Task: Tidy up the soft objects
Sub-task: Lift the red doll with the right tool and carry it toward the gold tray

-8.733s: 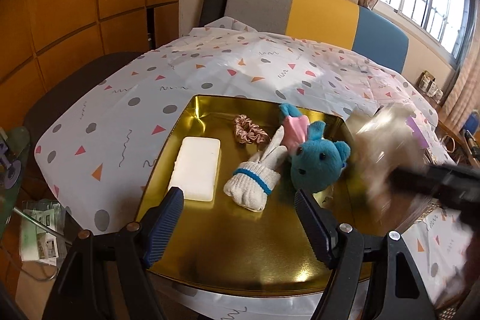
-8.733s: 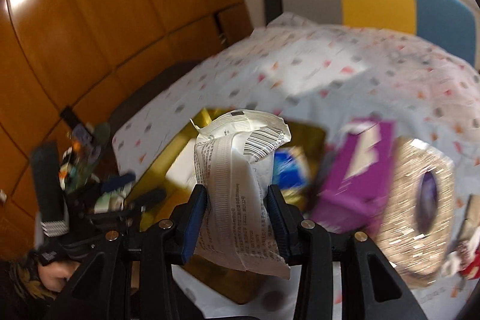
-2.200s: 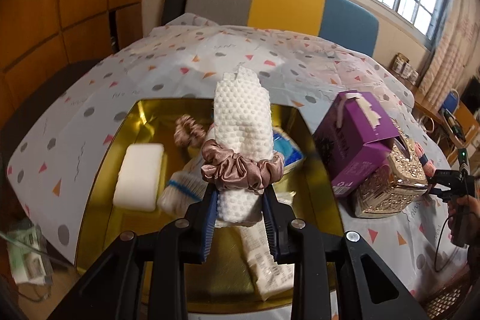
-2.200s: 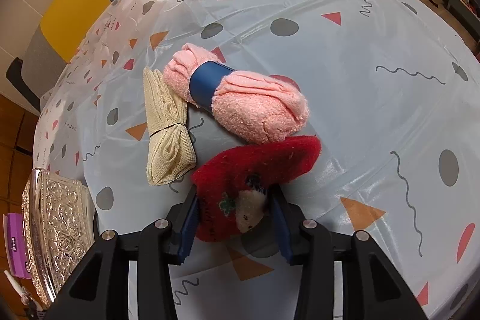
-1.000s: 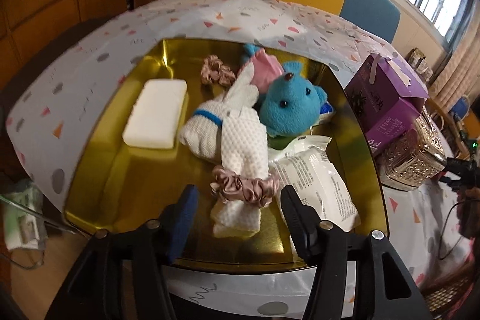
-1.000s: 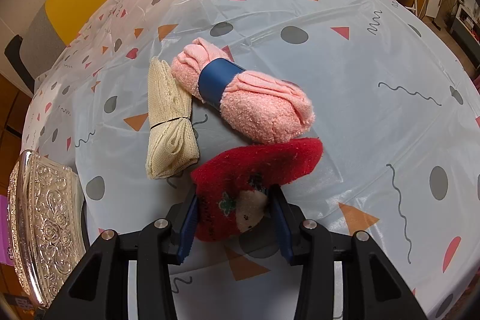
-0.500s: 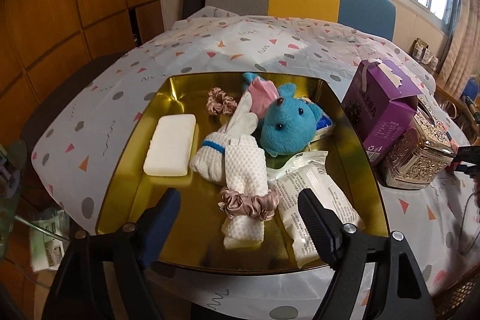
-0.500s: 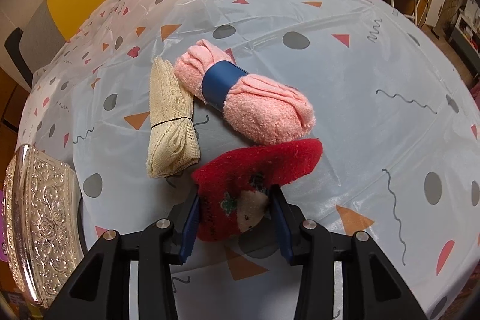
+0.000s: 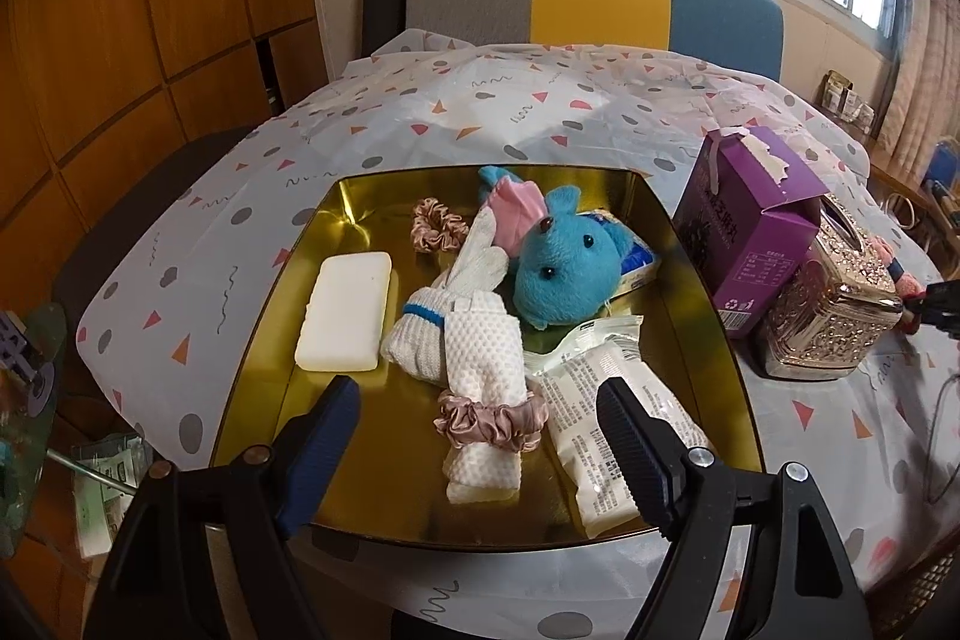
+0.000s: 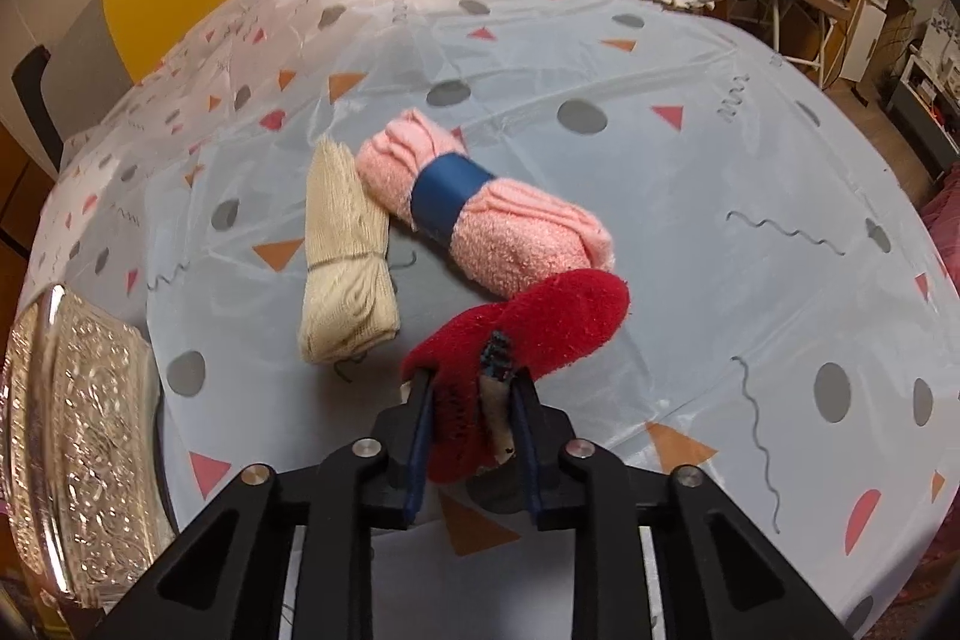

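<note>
The right gripper [image 10: 471, 403] had just closed its fingers on the red plush sock [image 10: 528, 334] on the tabletop [image 10: 690, 196], readying its move, while the left gripper [image 9: 477, 427], open and empty, had backed off the scrunchie-wrapped white cloth [image 9: 483, 382] left in the gold tray [image 9: 264, 340].

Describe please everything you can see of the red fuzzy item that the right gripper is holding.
The red fuzzy item looks like a plush sock or small soft toy of fleecy cloth, with a pale patch and a bit of dark blue stitching near the grip. The right gripper is shut on its near end, squeezing it thin. Its rounded far end bulges free, close against the pink rolled towel above the patterned tablecloth. Whether it touches the cloth cannot be told.
</note>
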A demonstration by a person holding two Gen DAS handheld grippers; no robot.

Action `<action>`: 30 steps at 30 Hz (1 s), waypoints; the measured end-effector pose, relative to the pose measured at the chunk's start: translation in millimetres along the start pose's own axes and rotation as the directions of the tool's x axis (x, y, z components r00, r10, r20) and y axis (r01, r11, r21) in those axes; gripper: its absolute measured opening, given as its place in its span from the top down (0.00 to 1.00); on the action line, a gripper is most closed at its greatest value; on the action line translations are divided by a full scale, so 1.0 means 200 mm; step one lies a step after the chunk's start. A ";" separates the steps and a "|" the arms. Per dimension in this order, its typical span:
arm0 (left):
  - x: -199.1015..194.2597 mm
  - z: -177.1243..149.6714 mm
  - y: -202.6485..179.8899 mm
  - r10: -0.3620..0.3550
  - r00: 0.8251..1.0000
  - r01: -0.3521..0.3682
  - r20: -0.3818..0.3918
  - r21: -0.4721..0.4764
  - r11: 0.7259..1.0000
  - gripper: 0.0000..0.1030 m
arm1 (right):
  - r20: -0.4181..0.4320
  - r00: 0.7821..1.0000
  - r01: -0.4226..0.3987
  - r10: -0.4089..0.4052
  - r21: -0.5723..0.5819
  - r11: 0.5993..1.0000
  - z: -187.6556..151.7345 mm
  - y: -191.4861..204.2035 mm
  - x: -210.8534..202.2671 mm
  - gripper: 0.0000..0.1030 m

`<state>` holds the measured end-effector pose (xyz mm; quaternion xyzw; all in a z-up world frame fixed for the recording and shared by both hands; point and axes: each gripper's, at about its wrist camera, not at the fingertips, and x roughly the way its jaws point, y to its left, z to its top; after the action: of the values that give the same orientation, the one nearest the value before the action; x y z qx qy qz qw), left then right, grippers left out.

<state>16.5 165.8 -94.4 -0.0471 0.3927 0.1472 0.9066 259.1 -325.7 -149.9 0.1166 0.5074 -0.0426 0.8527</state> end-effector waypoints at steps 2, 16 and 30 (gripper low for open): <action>0.00 0.00 -0.01 -0.001 1.000 0.001 0.000 0.006 1.000 0.21 | 0.029 0.999 -0.020 0.019 0.016 1.000 0.01 -0.02 -0.03 0.79; 0.05 0.01 -0.05 -0.015 1.000 0.015 -0.024 0.011 1.000 0.21 | 0.230 0.972 -0.133 0.051 0.355 0.925 0.04 -0.39 -0.24 0.80; 0.03 0.02 -0.01 -0.055 0.998 0.054 -0.015 -0.016 0.998 0.21 | 0.212 0.942 -0.290 0.261 0.117 0.950 0.04 -0.09 -0.25 0.81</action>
<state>24.1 167.0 -96.7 -0.0661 0.3970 0.1252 0.9068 238.0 -347.9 -105.1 0.2442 0.3961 0.0291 0.8847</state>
